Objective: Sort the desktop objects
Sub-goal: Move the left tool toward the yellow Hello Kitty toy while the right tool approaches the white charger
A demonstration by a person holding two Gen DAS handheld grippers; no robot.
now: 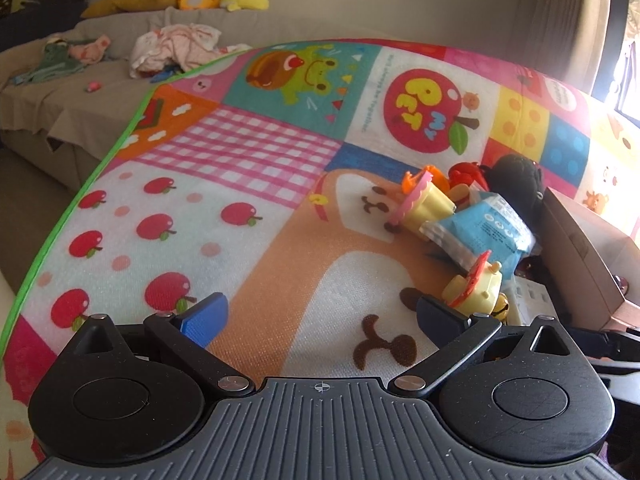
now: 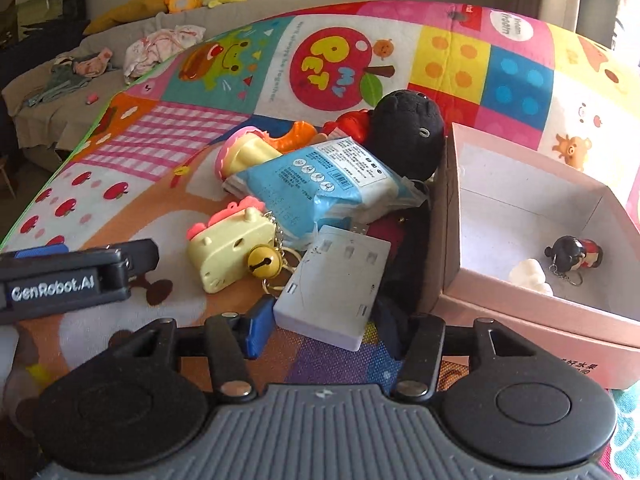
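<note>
Near the right-hand edge of the colourful cartoon-printed play mat (image 2: pixel 168 136), which is draped over the worktop, a heap of small things is gathered against the outer wall of an open pink cardboard box (image 2: pixel 516 312). Inside the box, a small black-haired doll keychain (image 2: pixel 576 254) and a white moulded figure (image 2: pixel 530 276) are already lodged near its front wall.

The right tongs (image 2: pixel 332 330) are seen spread wide around the near end of a flat white rectangular plastic hub (image 2: pixel 334 286); nothing is gripped, and whether either pad touches it cannot be told. The hub is partly tucked under a blue plastic tissue packet (image 2: pixel 320 184), with a yellow camera-shaped toy with a brass bell (image 2: pixel 232 250) just beside it and a black plush toy (image 2: pixel 408 128) behind.

The left tongs (image 1: pixel 320 318) are held wide open above bare mat, with nothing between them.

The hub is judged to be the piece in hand. It should be closed on squarely across its narrow sides, drawn back from beneath the packet, then lifted over the box wall.
</note>
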